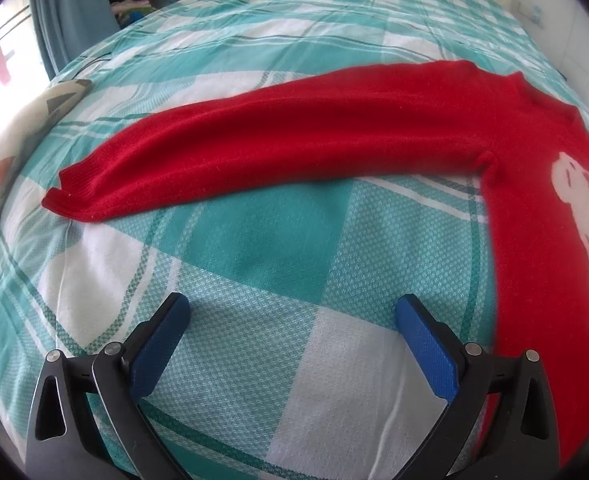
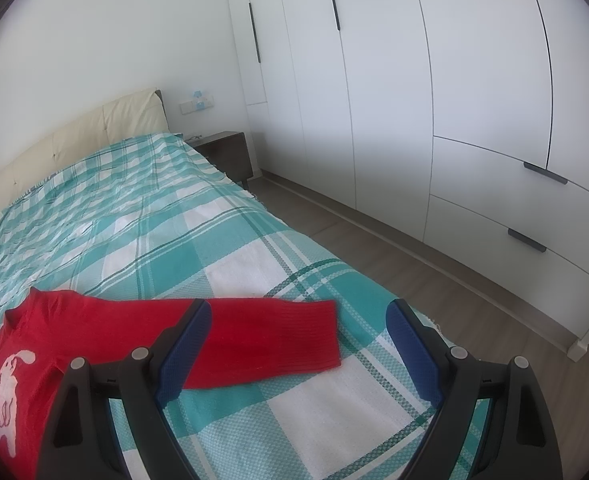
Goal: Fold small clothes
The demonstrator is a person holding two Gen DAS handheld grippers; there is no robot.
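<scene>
Bedroom walls and a run of tall white wardrobe doors (image 2: 394, 80) fill the upper right of the right wrist view, and below them a bed covered with a teal-and-white checked woven bedspread (image 1: 262, 240) takes up most of both pictures. On that bedspread a small red knitted sweater with a white animal figure on its chest (image 1: 534, 208) lies flat, its body at the right edge of the left wrist view and at the lower left of the right wrist view. One long sleeve (image 1: 254, 148) stretches across the middle of the left view toward the left edge; the other sleeve (image 2: 262, 340) reaches toward the centre of the right view, its ribbed cuff ending near the bed's edge. Both the left gripper (image 1: 292, 312) and the right gripper (image 2: 298, 320) hang above the bedding with blue-padded fingers spread wide and nothing between them. Judging by this layout, the garment is spread and folding has not begun; the sleeves look like the first parts to bring in. Next, each gripper would need to come down over a cuff, close on the knit alone without catching the bedspread, and carry it across the chest.
</scene>
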